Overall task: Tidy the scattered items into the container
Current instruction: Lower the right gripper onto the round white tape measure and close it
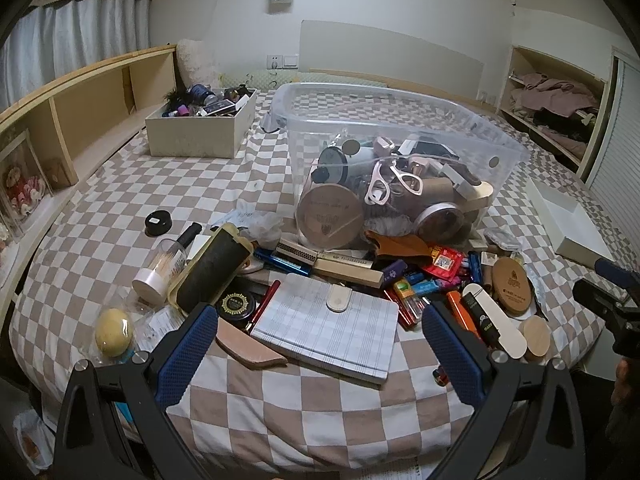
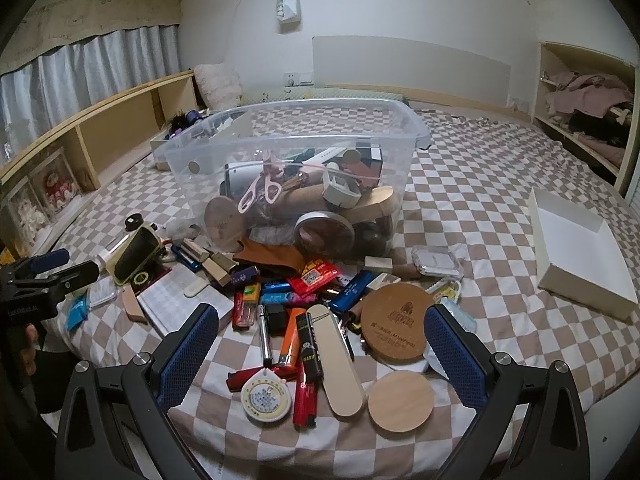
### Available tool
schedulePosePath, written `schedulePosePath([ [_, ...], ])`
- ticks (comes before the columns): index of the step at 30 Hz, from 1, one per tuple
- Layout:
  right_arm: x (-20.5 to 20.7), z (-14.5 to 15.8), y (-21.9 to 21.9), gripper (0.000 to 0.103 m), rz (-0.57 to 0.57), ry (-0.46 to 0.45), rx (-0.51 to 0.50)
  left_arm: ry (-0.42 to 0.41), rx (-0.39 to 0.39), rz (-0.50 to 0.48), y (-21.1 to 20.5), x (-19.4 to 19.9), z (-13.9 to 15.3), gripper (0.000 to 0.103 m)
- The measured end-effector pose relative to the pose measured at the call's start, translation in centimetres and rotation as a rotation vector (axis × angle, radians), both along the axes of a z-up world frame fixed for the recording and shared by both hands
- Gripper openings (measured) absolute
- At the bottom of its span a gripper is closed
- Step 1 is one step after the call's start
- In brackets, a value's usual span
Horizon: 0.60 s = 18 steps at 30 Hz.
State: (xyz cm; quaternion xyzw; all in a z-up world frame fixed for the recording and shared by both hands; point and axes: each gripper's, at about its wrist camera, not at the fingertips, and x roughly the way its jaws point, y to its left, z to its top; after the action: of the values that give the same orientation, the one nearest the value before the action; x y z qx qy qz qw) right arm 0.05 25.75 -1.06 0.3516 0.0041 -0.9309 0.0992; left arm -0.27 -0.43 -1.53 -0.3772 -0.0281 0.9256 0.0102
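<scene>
Both jaws spread, empty; left gripper [image 1: 316, 332] over notebook [image 1: 326, 326]. Wide, flat, may slip mid-lift to container [image 1: 400, 120].

Left wrist view: low over the near edge of the bed [image 1: 120, 184], facing forward along the left gripper [image 1: 316, 336], with a plaid notebook [image 1: 326, 326] close ahead between its fingers. Right wrist view: same height and heading, set further right, with a round wooden lid [image 2: 401, 404] nearest. Both share the clear container [image 1: 400, 152] ahead and the item pile.
</scene>
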Motion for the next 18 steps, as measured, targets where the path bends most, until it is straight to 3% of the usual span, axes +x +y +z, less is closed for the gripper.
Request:
schedulePosePath([
  [11,-1.0,-1.8,-0.1,0.102,0.015,-0.101,-0.003,-0.062,0.000,0.006,0.0,-0.3,-1.4,0.103],
  [18,-1.2,-4.6,-1.3,0.102,0.070,-0.167,-0.011,-0.092,0.013,0.005,-0.1,-0.5,-2.0,0.103],
])
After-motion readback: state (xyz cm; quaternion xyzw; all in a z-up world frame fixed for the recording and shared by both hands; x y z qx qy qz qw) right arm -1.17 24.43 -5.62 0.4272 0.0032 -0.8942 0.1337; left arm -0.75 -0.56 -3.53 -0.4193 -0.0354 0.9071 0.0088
